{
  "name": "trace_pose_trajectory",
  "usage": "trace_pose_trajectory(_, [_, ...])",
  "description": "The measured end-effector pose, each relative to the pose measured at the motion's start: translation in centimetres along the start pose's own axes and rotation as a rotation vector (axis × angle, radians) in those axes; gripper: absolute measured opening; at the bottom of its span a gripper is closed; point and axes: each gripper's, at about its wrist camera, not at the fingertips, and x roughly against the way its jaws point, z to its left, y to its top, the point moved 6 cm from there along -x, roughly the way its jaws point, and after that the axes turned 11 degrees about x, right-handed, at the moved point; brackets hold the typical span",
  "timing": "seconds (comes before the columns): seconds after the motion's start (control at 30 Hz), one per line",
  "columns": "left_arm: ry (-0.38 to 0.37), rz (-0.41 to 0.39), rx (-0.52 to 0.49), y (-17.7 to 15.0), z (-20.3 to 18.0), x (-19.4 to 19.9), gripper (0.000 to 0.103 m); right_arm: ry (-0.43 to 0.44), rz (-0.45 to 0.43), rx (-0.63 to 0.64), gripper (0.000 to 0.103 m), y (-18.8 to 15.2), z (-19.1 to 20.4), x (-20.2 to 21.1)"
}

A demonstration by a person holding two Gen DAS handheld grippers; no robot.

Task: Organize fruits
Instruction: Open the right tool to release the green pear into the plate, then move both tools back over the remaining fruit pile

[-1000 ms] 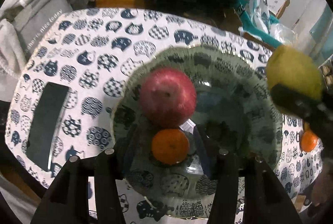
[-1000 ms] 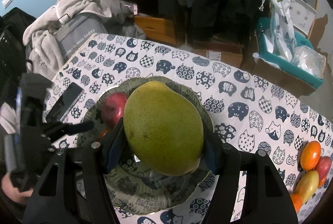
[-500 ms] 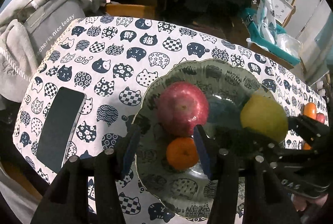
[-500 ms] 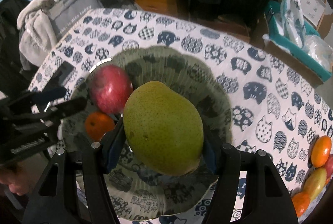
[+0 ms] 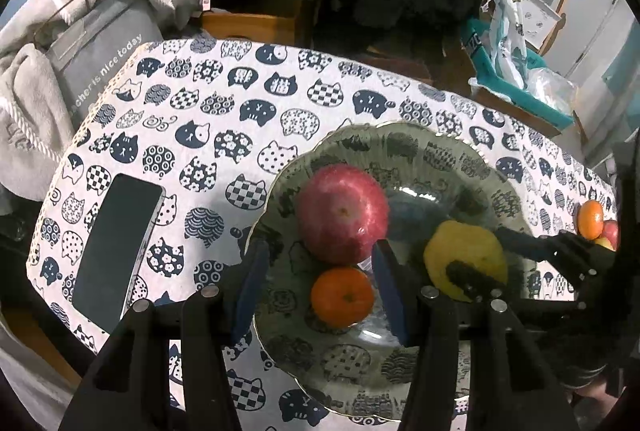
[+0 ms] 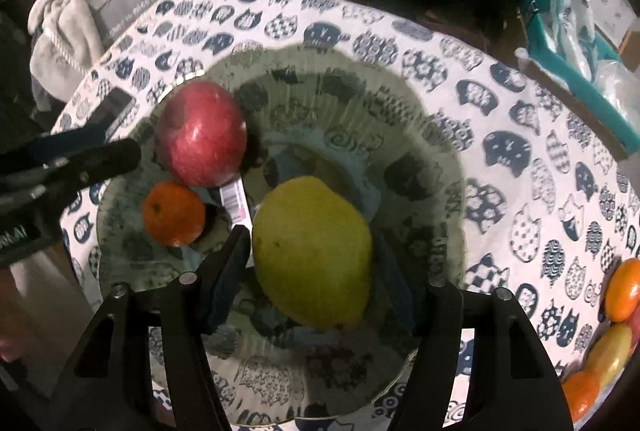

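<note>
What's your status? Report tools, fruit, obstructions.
Right tool shut on mango, low over plate. Left tool open, empty, above apple and orange. Nothing blocking the mango.

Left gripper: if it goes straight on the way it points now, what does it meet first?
Most likely the orange, which sits between the left gripper fingers' line on the glass plate, with the red apple just beyond. Depth is hard to judge.

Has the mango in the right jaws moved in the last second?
Yes. The mango came down into the glass plate, now low beside the red apple and orange; a second ago it was well above them.
</note>
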Motion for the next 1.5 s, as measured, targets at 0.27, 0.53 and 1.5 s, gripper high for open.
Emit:
trace_pose_trajectory(0.27, [-0.053, -0.083, -0.026, 1.4, -2.0, 4.0, 0.063, -0.070, -0.128, -0.059, 0.066, 1.6, -2.0, 6.5])
trace_pose_trajectory(0.53, [-0.102, -0.149, -0.081, 2.0, -4.8, 7.4, 0.063, -0.149, -0.257, -0.104, 0.066, 2.4, -4.2, 13.5])
trace_pose_trajectory(1.5, [-0.220, -0.221, -0.204, 1.5, -13.7, 12.7, 0.082, -0.288, -0.408, -0.167, 0.069, -1.9, -9.0, 25.3])
